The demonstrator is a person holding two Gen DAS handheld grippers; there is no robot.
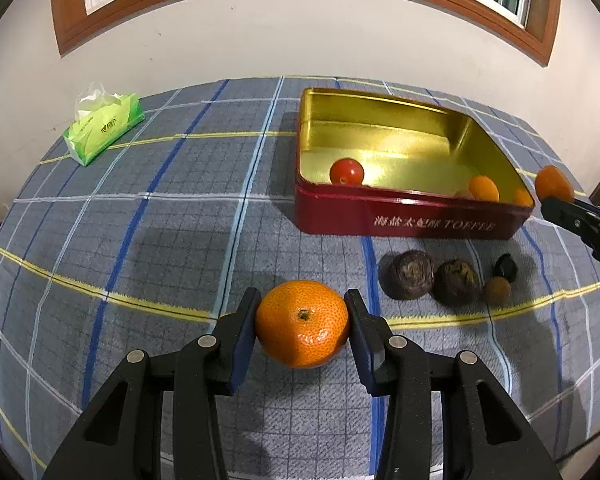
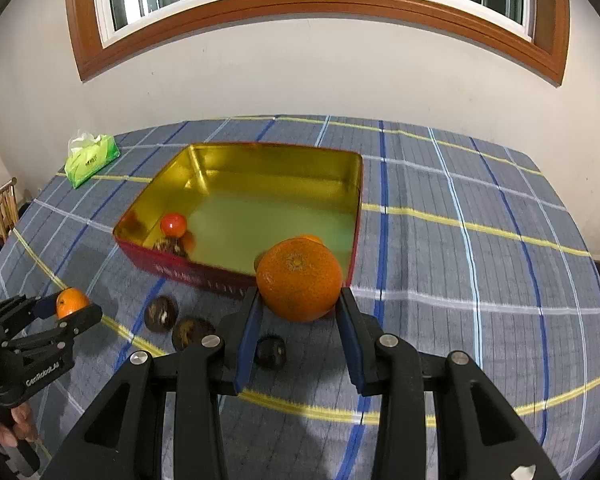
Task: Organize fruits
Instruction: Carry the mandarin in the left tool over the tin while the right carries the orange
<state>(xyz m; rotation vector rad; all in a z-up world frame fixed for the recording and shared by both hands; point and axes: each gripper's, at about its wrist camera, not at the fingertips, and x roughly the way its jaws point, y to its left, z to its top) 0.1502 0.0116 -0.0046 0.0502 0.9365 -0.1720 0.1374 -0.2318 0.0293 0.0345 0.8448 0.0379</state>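
While dark fruits [image 1: 436, 282] lie before the tin [image 1: 412, 224], my left gripper [image 1: 302, 322] clamps one orange [image 1: 302, 324], right gripper [image 2: 298, 312] another orange [image 2: 299, 285] over the tin's near corner.

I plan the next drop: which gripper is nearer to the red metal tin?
Right. The right gripper holds its tangerine at the red metal tin's near corner; the left gripper stands farther back.

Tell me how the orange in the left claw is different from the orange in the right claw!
The left claw holds its orange low, near the checked tablecloth, far from the tin. The right claw holds its orange up by the tin's near corner. The left claw's orange sits squarely between the fingers; the right claw's orange sits at the fingertips. Both are round, bright orange and gripped from two sides.
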